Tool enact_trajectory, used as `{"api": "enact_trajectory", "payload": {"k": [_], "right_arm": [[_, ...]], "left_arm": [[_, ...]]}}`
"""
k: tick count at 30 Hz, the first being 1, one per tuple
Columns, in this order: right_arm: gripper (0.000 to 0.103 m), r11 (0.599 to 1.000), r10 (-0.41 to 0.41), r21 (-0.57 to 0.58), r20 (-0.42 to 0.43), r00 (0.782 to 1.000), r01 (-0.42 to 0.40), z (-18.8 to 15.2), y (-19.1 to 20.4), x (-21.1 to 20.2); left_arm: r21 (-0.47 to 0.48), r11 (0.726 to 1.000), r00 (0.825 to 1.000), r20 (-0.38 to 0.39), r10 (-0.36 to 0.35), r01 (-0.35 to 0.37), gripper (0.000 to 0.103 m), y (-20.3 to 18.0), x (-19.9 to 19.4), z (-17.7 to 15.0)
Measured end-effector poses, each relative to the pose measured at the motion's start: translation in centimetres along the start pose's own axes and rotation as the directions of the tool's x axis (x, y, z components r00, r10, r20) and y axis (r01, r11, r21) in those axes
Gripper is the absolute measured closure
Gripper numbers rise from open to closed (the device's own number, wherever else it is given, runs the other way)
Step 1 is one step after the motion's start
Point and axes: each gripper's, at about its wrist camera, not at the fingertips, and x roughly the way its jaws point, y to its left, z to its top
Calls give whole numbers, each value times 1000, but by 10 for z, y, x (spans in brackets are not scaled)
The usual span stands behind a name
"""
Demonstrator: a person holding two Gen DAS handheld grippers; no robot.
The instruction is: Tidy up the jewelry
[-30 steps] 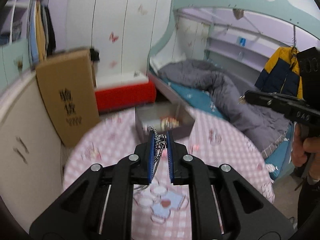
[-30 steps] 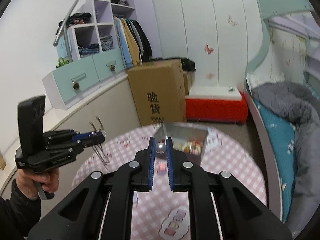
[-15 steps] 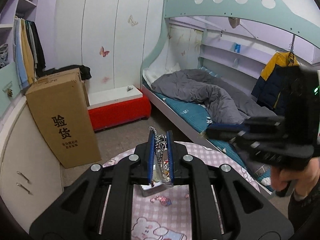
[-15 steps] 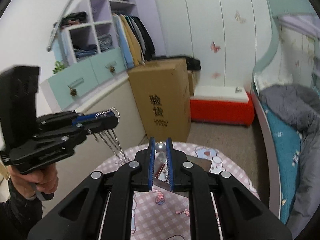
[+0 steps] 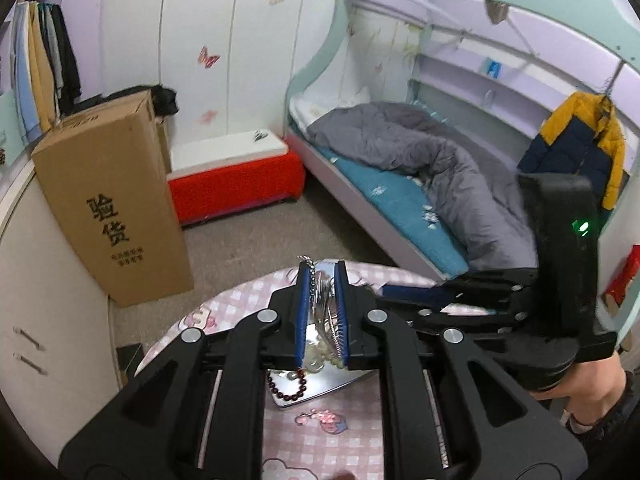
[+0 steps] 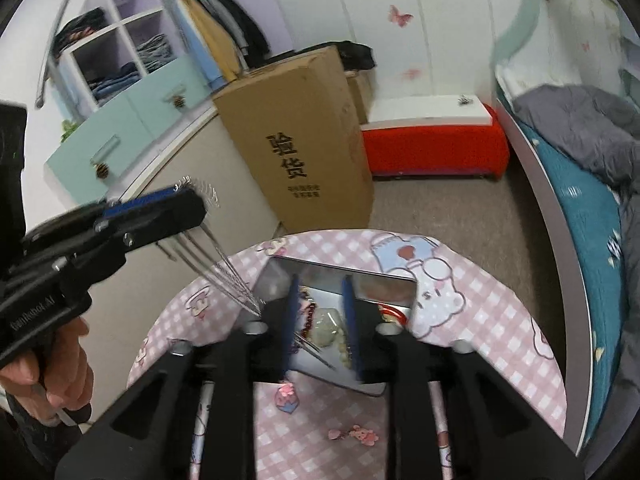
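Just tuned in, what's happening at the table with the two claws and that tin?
A person is sorting jewelry into a metal tin on the pink checked table. The left claw is shut on a silver chain, whose strands hang down into the tin. The right claw is open over the tin, above the beads and a dark red bracelet already inside.

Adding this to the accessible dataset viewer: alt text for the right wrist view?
The right gripper hangs open over a metal tray of beads and jewelry on a pink checkered table. At left, the left gripper is shut on a silver chain that slants down toward the tray. Behind are a cardboard box, a red bench and a bed.
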Motion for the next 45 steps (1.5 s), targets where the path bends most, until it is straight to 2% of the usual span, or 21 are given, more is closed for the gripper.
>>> {"api": "enact_trajectory", "payload": {"k": [1,2,3,4,6,9,12,23,35,38,40,45], "right_arm": [[31,1000,-11,21,22,1000,11,-1,-4,-4],[18,999,-27,36,47,999,26,-1,-8,-8],[8,997,-63,46,87,994,59,-2,-11,-16],[8,997,-59,60,114,992,53,-4,-14,-24],[8,995,-65,83,130,989,55,-6,-17,-33],[8,991,-118,85,166,979,105,-10,-17,-52],[8,991,-119,91,197,973,103,-18,-13,-69],[8,992,-128,52,298,946,118,-41,17,-131],[8,990,-137,20,389,911,141,-76,38,-175],[8,986,-154,8,408,900,165,-89,41,-180],[8,984,-164,-1,408,898,180,-96,42,-179],[8,977,-186,-30,375,908,213,-117,39,-163]], "left_arm": [[-5,999,999,-14,42,-42,49,1,2,-2],[-16,997,997,-7,76,-76,10,2,1,-3],[-38,995,995,31,91,-90,6,6,-6,-5],[-44,994,992,71,107,-104,6,8,-16,-7],[-31,985,983,73,169,-167,6,7,-26,-8],[-20,973,968,99,232,-231,6,4,-43,-14],[-44,965,954,141,263,-260,6,1,-66,-24],[-47,952,920,249,304,-302,6,-25,-135,-54],[-100,950,896,317,311,-294,6,-31,-175,-87],[-121,950,896,315,313,-289,6,-28,-173,-98],[-132,951,902,304,306,-278,6,-26,-167,-107],[-161,958,932,243,270,-236,6,-18,-136,-131]]}}
